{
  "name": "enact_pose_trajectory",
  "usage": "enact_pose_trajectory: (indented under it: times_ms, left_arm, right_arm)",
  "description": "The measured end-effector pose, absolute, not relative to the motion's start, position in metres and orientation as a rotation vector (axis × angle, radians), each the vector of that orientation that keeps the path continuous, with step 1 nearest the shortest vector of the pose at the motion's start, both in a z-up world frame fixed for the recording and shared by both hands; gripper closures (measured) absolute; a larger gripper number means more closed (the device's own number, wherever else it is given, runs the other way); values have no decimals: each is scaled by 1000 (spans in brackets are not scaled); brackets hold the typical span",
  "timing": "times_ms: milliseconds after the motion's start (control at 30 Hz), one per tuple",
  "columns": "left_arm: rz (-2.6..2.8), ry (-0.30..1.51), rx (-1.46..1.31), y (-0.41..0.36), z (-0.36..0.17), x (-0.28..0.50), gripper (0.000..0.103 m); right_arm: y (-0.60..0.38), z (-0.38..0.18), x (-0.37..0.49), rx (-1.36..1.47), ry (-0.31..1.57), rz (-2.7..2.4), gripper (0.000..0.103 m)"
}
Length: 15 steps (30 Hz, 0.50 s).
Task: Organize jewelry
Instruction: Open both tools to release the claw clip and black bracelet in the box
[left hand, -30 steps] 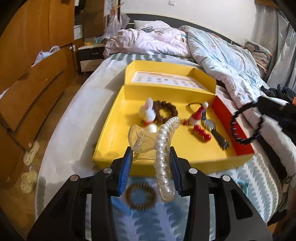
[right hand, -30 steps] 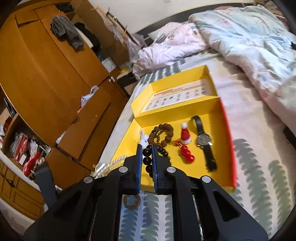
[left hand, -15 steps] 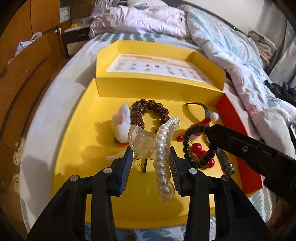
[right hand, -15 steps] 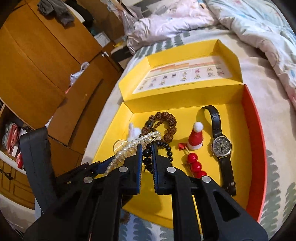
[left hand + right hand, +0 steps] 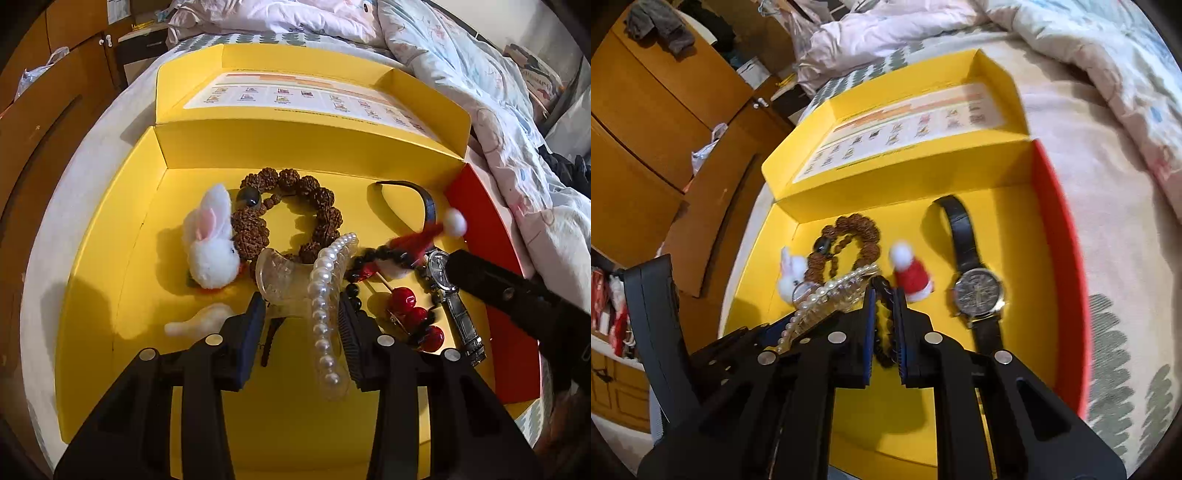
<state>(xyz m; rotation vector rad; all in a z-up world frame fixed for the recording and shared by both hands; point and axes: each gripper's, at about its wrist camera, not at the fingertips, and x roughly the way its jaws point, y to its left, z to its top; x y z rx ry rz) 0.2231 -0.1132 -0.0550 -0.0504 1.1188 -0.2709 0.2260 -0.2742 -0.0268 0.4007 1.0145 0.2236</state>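
Observation:
My left gripper (image 5: 301, 312) is shut on a clear hair claw with a pearl row (image 5: 325, 295), held low over the floor of the yellow box (image 5: 122, 229). My right gripper (image 5: 882, 306) is shut on a black bead bracelet (image 5: 884, 332), also low inside the box; that bracelet also shows in the left wrist view (image 5: 354, 269), just right of the claw. In the box lie a brown seed bracelet (image 5: 295, 210), a white bunny clip (image 5: 212, 247), a red Santa hat clip (image 5: 910, 269), red berry beads (image 5: 413, 317) and a black-strap watch (image 5: 977, 291).
The box sits on a bed with a patterned sheet (image 5: 1123, 387); its lid (image 5: 306, 96) lies open at the far side, and its right wall is red (image 5: 1067, 258). A rumpled duvet (image 5: 461, 55) lies beyond. Wooden cabinets (image 5: 665, 122) stand to the left.
Both grippers have moved forward and down from before the box's front edge to inside it, each still holding its item. The two grippers are now close together.

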Motion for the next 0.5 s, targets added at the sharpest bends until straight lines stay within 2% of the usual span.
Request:
enact_pose_trajectory:
  times_ms: [67,500]
  left_arm:
    - [-273,1103,-71,-108,-51,222,45]
    - [-180,924,5,-76,3,190,45]
  right_arm:
    - [-276,-22,223,395,997,226,85]
    - [-271,12,183,259,888,161,83]
